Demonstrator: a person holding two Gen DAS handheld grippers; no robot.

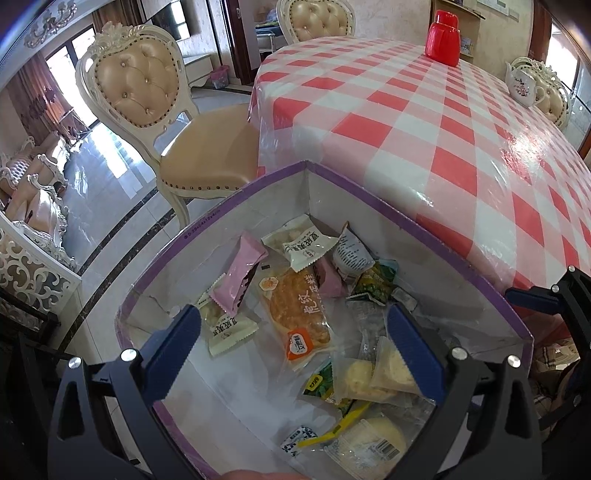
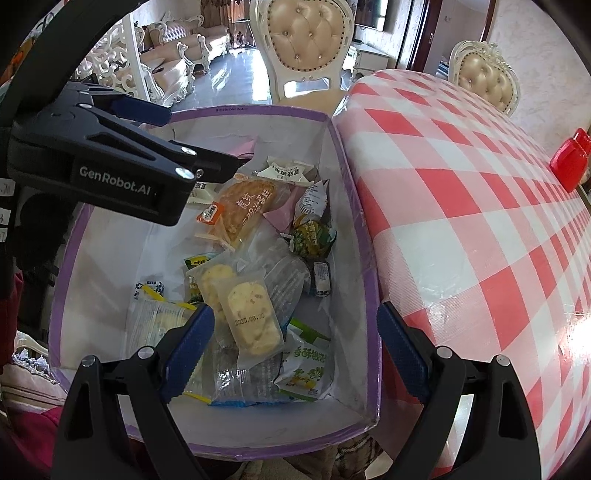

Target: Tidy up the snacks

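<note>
A purple-rimmed white box [image 1: 461, 271] [image 2: 343, 155] beside the table holds several wrapped snacks: a pink packet [image 1: 242, 277], an orange cake packet [image 1: 299, 314] [image 2: 240, 206], clear biscuit packs [image 2: 251, 317] and a green packet [image 2: 314, 236]. My left gripper [image 1: 295, 350] hangs open and empty over the box; it also shows in the right wrist view [image 2: 199, 140]. My right gripper [image 2: 295, 347] is open and empty above the box's near right part.
A round table with a red-and-white checked cloth [image 1: 424, 122] [image 2: 480, 221] stands right of the box. On it are a red jug [image 1: 443, 33] and a white teapot [image 1: 524, 83]. Tufted chairs [image 1: 147, 110] [image 2: 310, 44] stand around on a glossy tiled floor.
</note>
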